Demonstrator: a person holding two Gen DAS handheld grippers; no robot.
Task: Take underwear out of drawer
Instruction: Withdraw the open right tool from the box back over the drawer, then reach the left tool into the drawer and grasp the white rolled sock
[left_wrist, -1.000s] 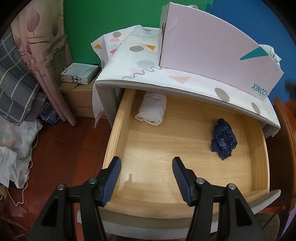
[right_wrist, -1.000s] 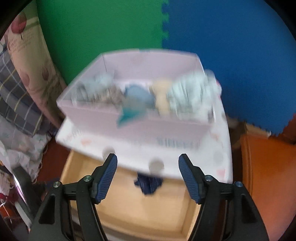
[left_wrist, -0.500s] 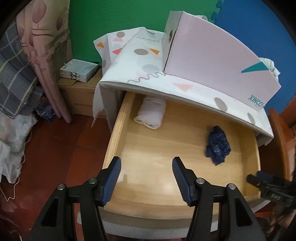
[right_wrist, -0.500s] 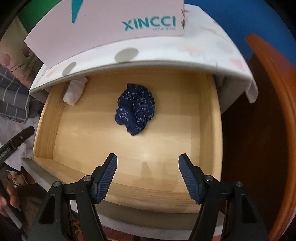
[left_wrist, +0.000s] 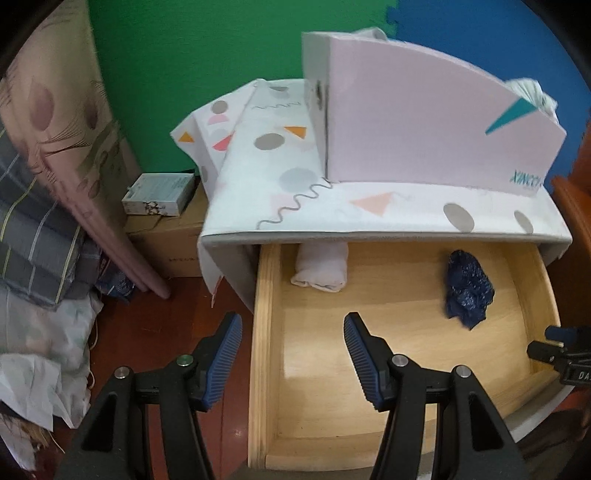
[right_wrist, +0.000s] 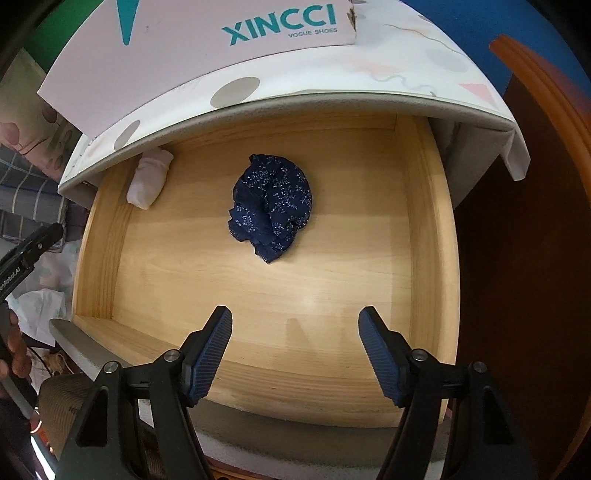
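The wooden drawer (right_wrist: 424, 229) stands pulled out under a cloth-covered cabinet top. A crumpled navy floral underwear (right_wrist: 271, 206) lies on the drawer floor toward the back, seen right of centre in the left wrist view (left_wrist: 467, 291). A rolled white cloth (right_wrist: 149, 181) sits in the back left corner (left_wrist: 321, 266). My right gripper (right_wrist: 294, 317) hovers over the drawer's front part, short of the navy piece. Its jaws are opening with nothing between them. My left gripper (left_wrist: 292, 321) is open and empty, straddling the drawer's left wall (left_wrist: 264, 332).
A pink XINCCI shoe box (right_wrist: 207, 48) with clothes in it rests on the patterned cabinet top (left_wrist: 332, 199). Cardboard boxes (left_wrist: 162, 236), a curtain and piled fabrics crowd the floor at the left. An orange-brown wooden edge (right_wrist: 546, 92) stands to the right of the drawer.
The right gripper came down from above the shoe box to just over the drawer. The left gripper shifted left, so that it spans the drawer's left wall.
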